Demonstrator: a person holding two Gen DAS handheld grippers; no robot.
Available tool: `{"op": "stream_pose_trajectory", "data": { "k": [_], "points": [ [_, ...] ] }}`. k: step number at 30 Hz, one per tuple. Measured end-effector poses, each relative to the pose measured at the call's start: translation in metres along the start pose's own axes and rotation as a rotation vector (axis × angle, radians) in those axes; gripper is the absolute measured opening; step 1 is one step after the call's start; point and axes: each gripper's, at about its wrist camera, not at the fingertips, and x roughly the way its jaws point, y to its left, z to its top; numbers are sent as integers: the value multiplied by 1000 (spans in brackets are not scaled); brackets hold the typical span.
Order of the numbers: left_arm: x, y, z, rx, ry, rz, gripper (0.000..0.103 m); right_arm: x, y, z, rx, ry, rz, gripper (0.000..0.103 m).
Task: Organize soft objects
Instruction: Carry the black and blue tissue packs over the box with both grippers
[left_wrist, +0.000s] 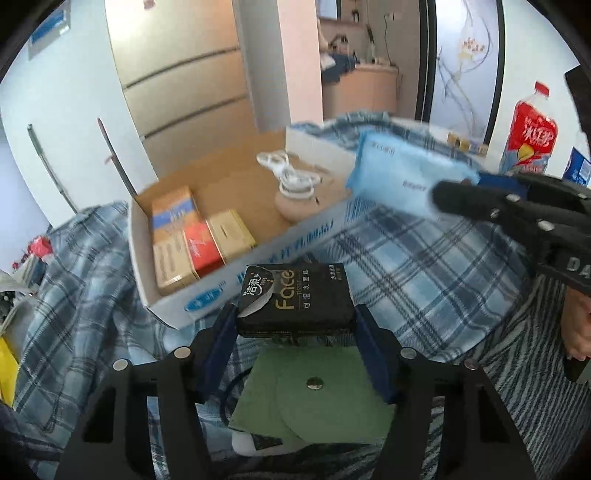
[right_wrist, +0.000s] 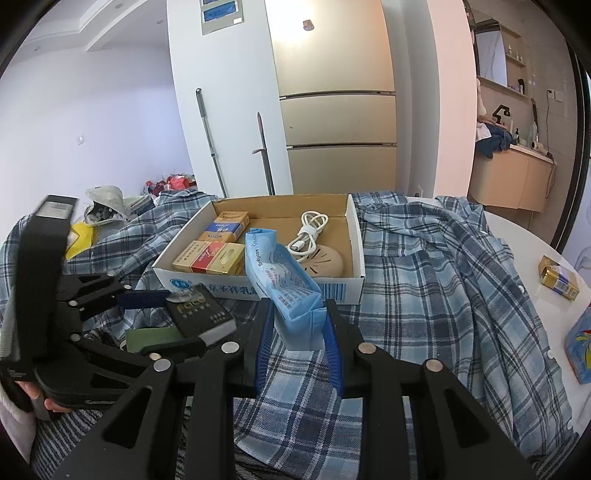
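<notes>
A black tissue pack (left_wrist: 293, 295) labelled "Face" sits between the blue pads of my left gripper (left_wrist: 295, 317), which is shut on it, lifted just in front of the cardboard box (left_wrist: 258, 243). My right gripper (right_wrist: 299, 325) is shut on one end of a light blue tissue pack (right_wrist: 284, 288), which sticks out toward the box's front wall (right_wrist: 340, 291). In the left wrist view the right gripper (left_wrist: 465, 188) reaches in from the right with the blue pack (left_wrist: 399, 177) over the box's near corner. The right wrist view has the left gripper (right_wrist: 184, 321) with the black pack (right_wrist: 201, 314) at the left.
The box holds several small cartons (right_wrist: 214, 254), a white cable (right_wrist: 308, 232) and a beige round disc (right_wrist: 325, 260). A plaid shirt (right_wrist: 424, 288) covers the table. A green card (left_wrist: 314, 398) lies under my left gripper. A red-labelled bottle (left_wrist: 528, 136) and a small yellow box (right_wrist: 557, 282) stand at the right.
</notes>
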Motion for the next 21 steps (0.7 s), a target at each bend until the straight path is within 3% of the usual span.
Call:
{"op": "stream_pose_trajectory", "data": {
  "k": [5,9,16,21],
  "points": [
    [-37,0,-5,-1,-191,34,65,-10,-4,2,16,-54,-3,26],
    [-69,2,-13,-32,-355,106,65,-23,-3,4,13,-125,-3,26],
    [-90,3,-14,-71,-471,180,65,-28,-4,6,11,-159,-8,26],
    [-105,8,-15,-114,-497,242,65,-35,-3,9,1,-193,-37,26]
  ]
}}
